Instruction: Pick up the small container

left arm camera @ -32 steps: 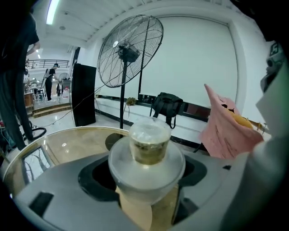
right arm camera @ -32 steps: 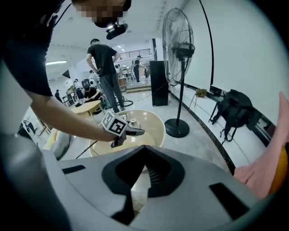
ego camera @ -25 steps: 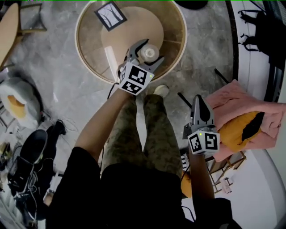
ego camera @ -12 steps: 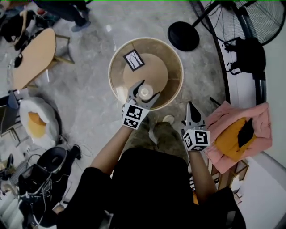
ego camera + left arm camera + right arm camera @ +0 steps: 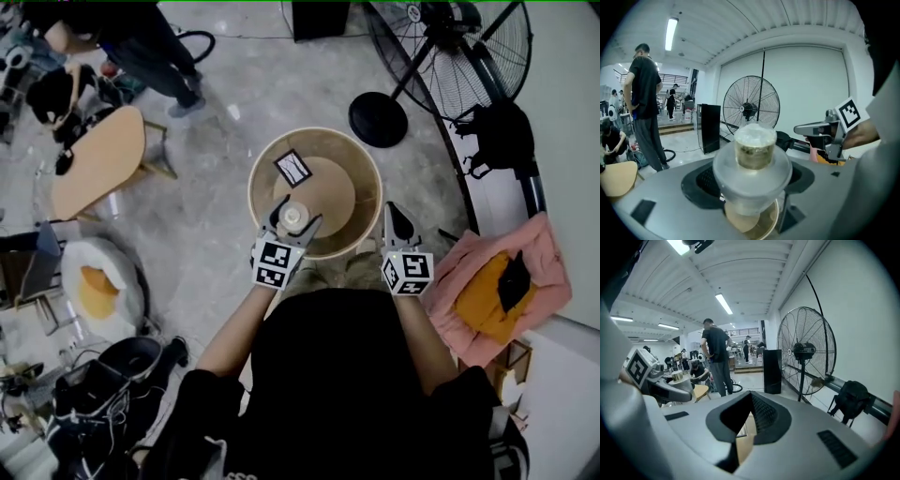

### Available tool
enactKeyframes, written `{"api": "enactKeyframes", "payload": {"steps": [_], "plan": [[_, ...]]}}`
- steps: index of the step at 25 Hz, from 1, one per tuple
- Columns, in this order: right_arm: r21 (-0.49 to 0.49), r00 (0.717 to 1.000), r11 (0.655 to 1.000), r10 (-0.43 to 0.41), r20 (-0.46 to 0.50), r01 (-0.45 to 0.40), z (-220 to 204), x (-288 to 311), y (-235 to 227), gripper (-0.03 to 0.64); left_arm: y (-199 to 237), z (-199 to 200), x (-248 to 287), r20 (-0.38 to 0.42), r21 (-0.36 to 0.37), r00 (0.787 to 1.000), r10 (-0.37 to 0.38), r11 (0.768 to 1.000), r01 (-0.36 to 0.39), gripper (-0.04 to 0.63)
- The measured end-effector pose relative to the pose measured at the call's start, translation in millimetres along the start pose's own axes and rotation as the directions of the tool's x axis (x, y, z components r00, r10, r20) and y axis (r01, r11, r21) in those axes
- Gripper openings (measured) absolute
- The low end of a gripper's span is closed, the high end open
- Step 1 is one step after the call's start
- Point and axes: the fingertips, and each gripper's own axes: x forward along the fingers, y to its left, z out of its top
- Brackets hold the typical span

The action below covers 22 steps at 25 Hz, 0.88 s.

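The small container (image 5: 292, 217), a clear jar with a pale lid, sits between the jaws of my left gripper (image 5: 296, 212), which is shut on it above the near part of the round wooden table (image 5: 265, 157). In the left gripper view the small container (image 5: 754, 146) is held upright in the left gripper (image 5: 753, 180), with the tan table top below it. My right gripper (image 5: 390, 210) hovers at the table's right edge, shut and holding nothing. The right gripper (image 5: 749, 401) shows its jaws closed together.
A black-framed marker card (image 5: 292, 168) lies on the table. A large floor fan (image 5: 441, 37) and its round base (image 5: 377, 119) stand behind. A pink cloth with an orange cushion (image 5: 506, 291) lies right. A wooden chair (image 5: 94, 159) and a person (image 5: 122, 42) are at the far left.
The view has pulled up and away from the table, which looks smaller now. The left gripper stays shut on the container and rises with it; the right gripper has come up beside it.
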Motion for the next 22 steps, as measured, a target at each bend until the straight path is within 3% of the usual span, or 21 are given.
{"api": "enactKeyframes", "payload": {"steps": [3, 6, 11, 22], "plan": [[-0.047, 0.998, 0.997, 0.055, 0.03, -0.054, 38.9, 4.4, 1.5, 0.021, -1.1, 19.8, -20.0, -0.001, -0.021, 0.999, 0.037, 0.999, -0.037, 0.355], [-0.092, 0.993, 0.991, 0.104, 0.054, -0.098, 50.5, 22.3, -15.3, 0.021, -2.0, 18.3, -10.3, -0.01, -0.024, 0.997, 0.075, 0.997, -0.075, 0.356], [-0.179, 0.988, 0.976, 0.139, 0.066, -0.126, 92.9, 23.6, -21.3, 0.021, 0.7, 42.8, -27.1, 0.011, -0.075, 0.99, 0.141, 0.987, -0.14, 0.354], [-0.2, 0.98, 0.967, 0.177, 0.091, -0.156, 118.7, 43.5, -59.0, 0.021, 3.4, 59.8, -5.1, 0.039, -0.119, 0.968, 0.247, 0.963, -0.241, 0.356]]}}
